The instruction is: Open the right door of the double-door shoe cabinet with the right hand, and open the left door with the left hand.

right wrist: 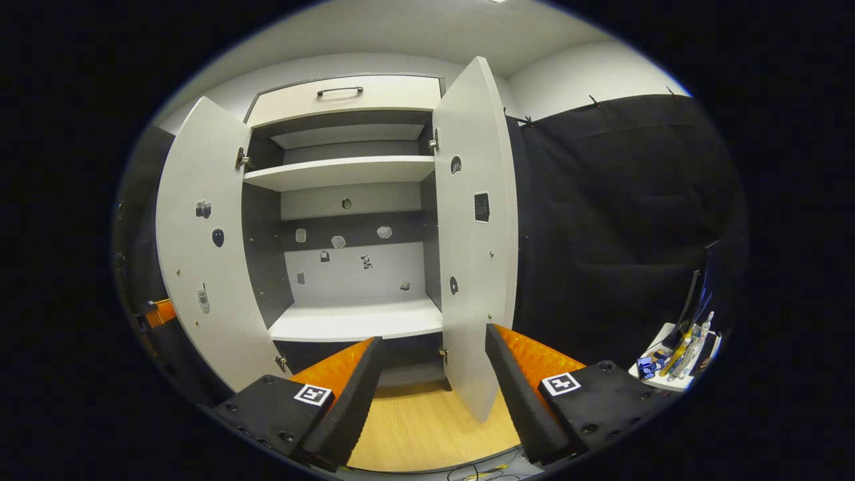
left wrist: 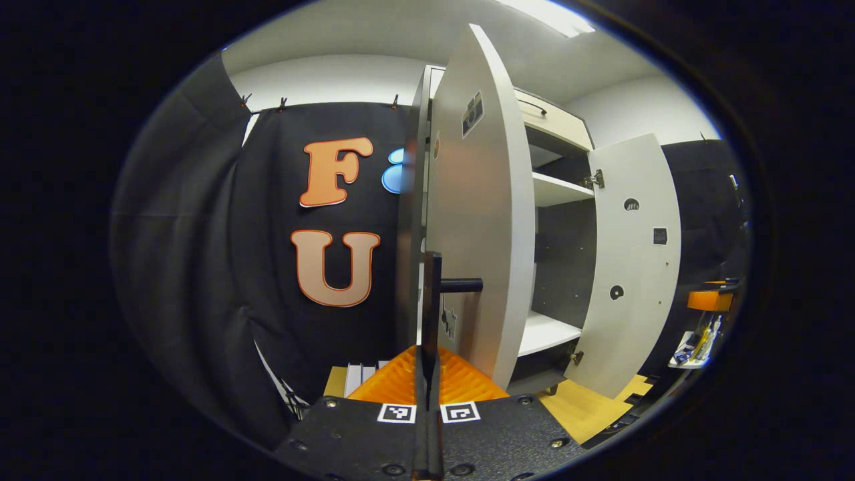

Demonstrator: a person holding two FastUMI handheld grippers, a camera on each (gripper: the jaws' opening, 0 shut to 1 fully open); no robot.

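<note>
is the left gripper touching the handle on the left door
Touching. In the left gripper view, the left gripper fingers are closed around the black handle of the left door.

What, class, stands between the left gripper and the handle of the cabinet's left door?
Nothing visible. In the left gripper view the left gripper is shut, its fingers meeting around the black bar handle on the left door. That door is swung out, and the right door is open too.

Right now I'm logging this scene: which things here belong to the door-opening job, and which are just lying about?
Job:
left door
right door
handle
left gripper
right gripper

Lying about:
drawer
shelf
side table clutter
</note>
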